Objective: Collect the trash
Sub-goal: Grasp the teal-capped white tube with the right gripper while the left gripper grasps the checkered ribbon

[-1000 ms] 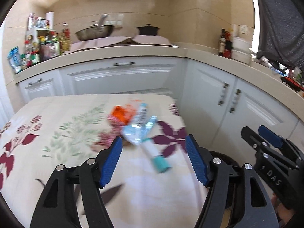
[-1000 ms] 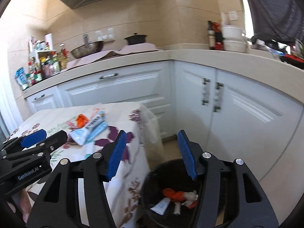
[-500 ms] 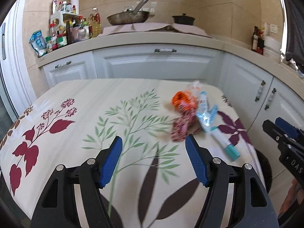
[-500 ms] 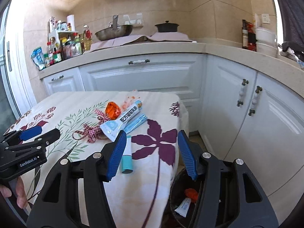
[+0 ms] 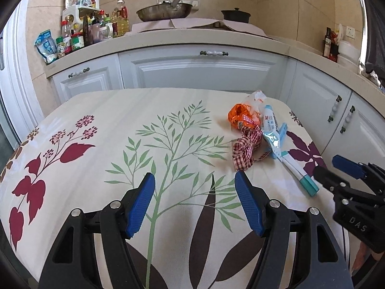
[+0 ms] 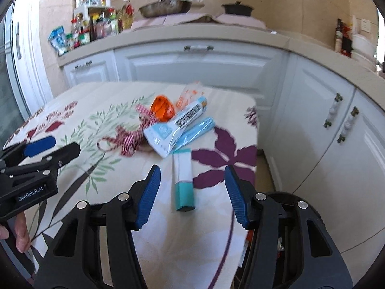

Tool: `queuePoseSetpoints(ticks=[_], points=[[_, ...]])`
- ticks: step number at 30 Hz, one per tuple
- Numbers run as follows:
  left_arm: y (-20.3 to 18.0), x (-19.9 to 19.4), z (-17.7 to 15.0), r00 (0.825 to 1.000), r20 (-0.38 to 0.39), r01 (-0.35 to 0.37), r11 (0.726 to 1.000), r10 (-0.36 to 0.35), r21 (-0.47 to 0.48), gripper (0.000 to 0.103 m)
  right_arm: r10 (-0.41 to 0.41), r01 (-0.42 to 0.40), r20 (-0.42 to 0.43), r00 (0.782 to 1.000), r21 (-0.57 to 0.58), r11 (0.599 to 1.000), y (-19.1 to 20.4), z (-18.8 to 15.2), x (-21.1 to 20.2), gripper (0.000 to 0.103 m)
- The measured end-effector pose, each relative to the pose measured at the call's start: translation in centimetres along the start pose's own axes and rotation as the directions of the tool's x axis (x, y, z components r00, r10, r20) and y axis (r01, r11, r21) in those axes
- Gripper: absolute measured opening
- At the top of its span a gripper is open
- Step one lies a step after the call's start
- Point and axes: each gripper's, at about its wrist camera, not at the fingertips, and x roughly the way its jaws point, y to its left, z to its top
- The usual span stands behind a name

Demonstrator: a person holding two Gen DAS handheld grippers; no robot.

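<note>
A pile of trash lies near the far right corner of the floral table [image 5: 120,120]: an orange wrapper [image 5: 238,115] [image 6: 162,108], a red checked ribbon [image 5: 245,149] [image 6: 127,139], a blue and white pouch [image 5: 270,130] [image 6: 178,125] and a white tube with a teal cap [image 5: 296,171] [image 6: 182,180]. My left gripper [image 5: 195,175] [image 6: 65,144] is open over bare tablecloth, left of the pile. My right gripper [image 6: 192,168] [image 5: 329,168] hovers over the tube. Its jaws are closing, with the tube lying between the fingers and the pads not touching it.
A black trash bin [image 6: 276,196] with scraps inside stands on the floor beside the table's right edge. White cabinets [image 5: 204,69] and a counter with bottles, a pan and a pot run behind and to the right. A hand [image 6: 21,231] holds the left gripper.
Both grippers swung left, away from the bin and over the table. The right one now has the tube between its fingers, slightly narrower. The pile now sits right of the left gripper.
</note>
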Motion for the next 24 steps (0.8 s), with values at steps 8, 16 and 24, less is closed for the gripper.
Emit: queuePoseSetpoints(ticks=[8,16,24], points=[[-0.2,0.4,0.0,1.0,-0.017,0.013,1.0,-0.013,0.013,0.067,0.022,-0.024,-0.116,0.993,-0.016,1.0,0.4,-0.1,2.2,0.038],[-0.5,1.0,0.1,0.999,-0.035,0.026,0.999,-0.025,0.024,0.067,0.036,-0.042,-0.162,0.986,-0.033,0.999,0.6,-0.4,3.1,0.016],[-1.3,1.0,0.7,0.998,-0.033,0.05,0.998,-0.049,0.034,0.067,0.033,-0.033,-0.11,0.993,0.001,0.999,-0.3,-0.1,1.3,0.014]])
